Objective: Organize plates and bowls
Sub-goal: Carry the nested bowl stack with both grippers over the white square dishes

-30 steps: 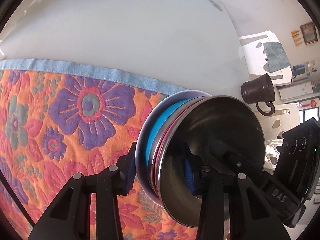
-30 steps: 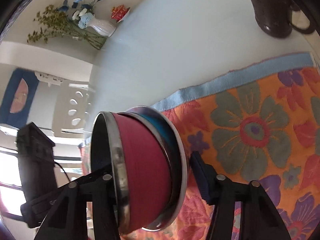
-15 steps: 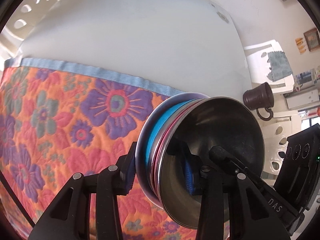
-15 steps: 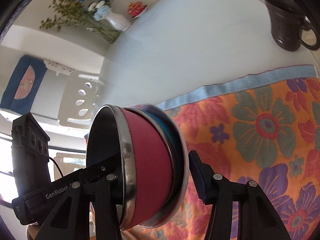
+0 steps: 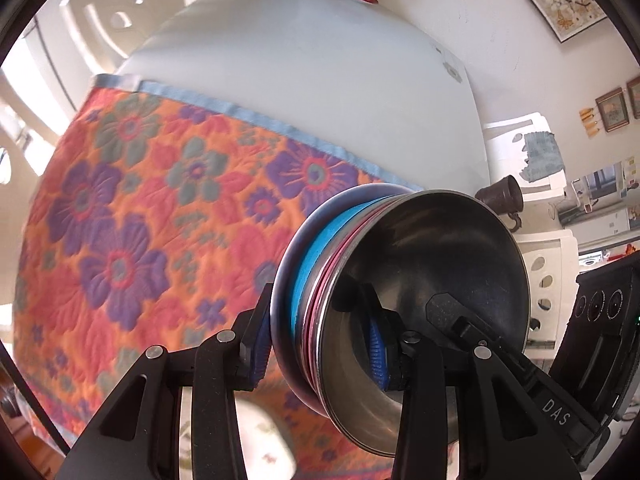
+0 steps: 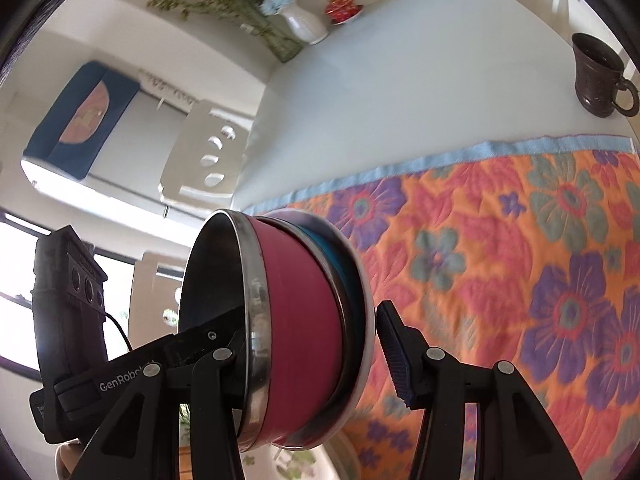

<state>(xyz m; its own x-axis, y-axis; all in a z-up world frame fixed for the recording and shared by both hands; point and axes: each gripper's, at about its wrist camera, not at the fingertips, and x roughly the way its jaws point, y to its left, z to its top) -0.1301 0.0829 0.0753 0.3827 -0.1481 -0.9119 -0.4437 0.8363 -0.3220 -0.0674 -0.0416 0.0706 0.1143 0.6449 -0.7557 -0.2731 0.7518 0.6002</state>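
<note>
A nested stack hangs tipped on its side above the floral cloth. It is a steel bowl with a magenta outside, a blue bowl and a grey plate at the back. My left gripper is shut on the stack, one pad on the plate's underside and one inside the steel bowl. My right gripper grips the opposite side, with its left finger in the bowl and its right pad against the plate.
The cloth covers the near part of a white table. A dark mug stands near the table's right edge. A white vase with flowers and a small red dish sit at the far end. White chairs stand around.
Both grippers have risen with the stack, which keeps its tilt. The table and cloth look farther away, and the vase and red dish at the far end have come into the left wrist view.
</note>
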